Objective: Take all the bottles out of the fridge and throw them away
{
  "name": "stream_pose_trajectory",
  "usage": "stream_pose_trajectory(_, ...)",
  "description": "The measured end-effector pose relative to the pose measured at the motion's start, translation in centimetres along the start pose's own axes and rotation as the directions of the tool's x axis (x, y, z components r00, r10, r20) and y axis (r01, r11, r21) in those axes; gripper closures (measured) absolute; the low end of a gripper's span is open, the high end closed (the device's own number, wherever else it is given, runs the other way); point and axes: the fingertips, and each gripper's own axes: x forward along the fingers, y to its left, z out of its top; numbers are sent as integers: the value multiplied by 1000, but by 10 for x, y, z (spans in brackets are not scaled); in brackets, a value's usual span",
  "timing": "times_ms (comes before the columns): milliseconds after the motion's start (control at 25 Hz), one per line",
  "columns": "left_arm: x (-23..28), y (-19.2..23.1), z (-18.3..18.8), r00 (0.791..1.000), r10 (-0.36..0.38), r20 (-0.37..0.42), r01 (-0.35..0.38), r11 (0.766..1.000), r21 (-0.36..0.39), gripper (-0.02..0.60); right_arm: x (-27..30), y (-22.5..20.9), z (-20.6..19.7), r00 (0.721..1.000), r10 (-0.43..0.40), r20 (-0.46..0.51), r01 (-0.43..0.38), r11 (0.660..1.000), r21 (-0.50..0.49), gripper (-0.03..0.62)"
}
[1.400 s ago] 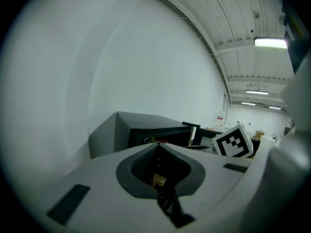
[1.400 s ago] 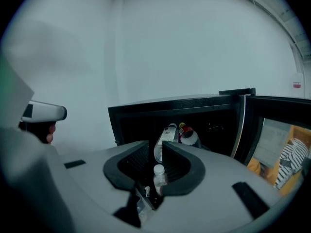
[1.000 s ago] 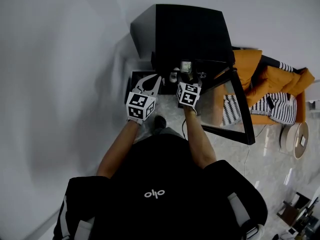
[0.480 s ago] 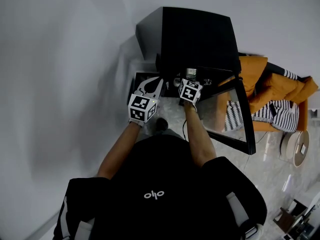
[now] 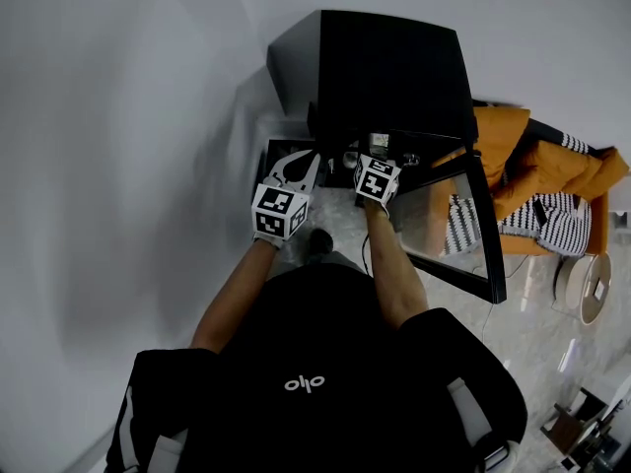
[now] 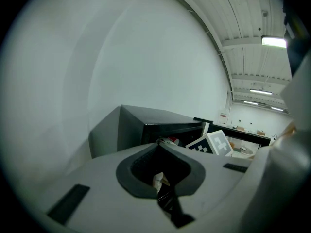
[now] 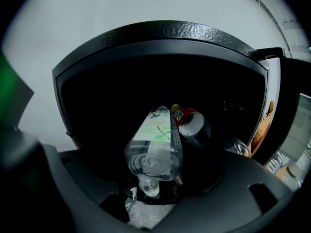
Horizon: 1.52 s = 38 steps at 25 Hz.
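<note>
The black fridge (image 5: 389, 67) stands with its door swung out to the right. Inside it lies a clear bottle with a green-leaf label (image 7: 155, 142), base toward me; from the head view the clear bottle (image 5: 379, 142) shows at the fridge mouth. A dark bottle with a red label (image 7: 194, 125) lies next to it on the right. My right gripper (image 7: 154, 181) reaches into the opening. Its jaws have just been closing a little with the clear bottle between them, and I see no pad pressing on it. My left gripper (image 5: 301, 166) hangs shut and empty left of the fridge mouth.
The glass door (image 5: 463, 215) juts out on the right, next to my right arm. A dark open box (image 5: 281, 154) sits on the floor left of the fridge. An orange seat with striped cloth (image 5: 537, 180) lies behind the door. A white wall runs along the left.
My right gripper has moved forward into the fridge mouth, up around the clear bottle. The left gripper has stayed shut in nearly the same spot.
</note>
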Motion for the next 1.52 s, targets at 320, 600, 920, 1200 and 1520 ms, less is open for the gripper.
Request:
stream_pose_trajectory(320,-20,2,-3,1000,12,23,-12,1000,-8,583,-36,6,-10,1000,4,3,-4,1000,-27,283)
stream_pose_trajectory(600,-62,-2,-12,999,18,38,-17,1000,-19,583,-83,19,-25,1000,17,13,-17,999,-37,283)
stream_pose_trajectory(920,-118,-23,-27,999,26,42,-25,999,-29,583,-156,28,-41,999,28,44,-26,999,-38,283)
stream_pose_trajectory(1200,-158,-42,-48,997,52,55,-49,997,-54,583,-203,29,-63,998,43,52,-40,997,-64,283)
stream_pose_trajectory(1520,-197,-54,-61,992,105,69,-99,992,-79,583,-232,38,-76,996,80,49,-75,992,-103,283)
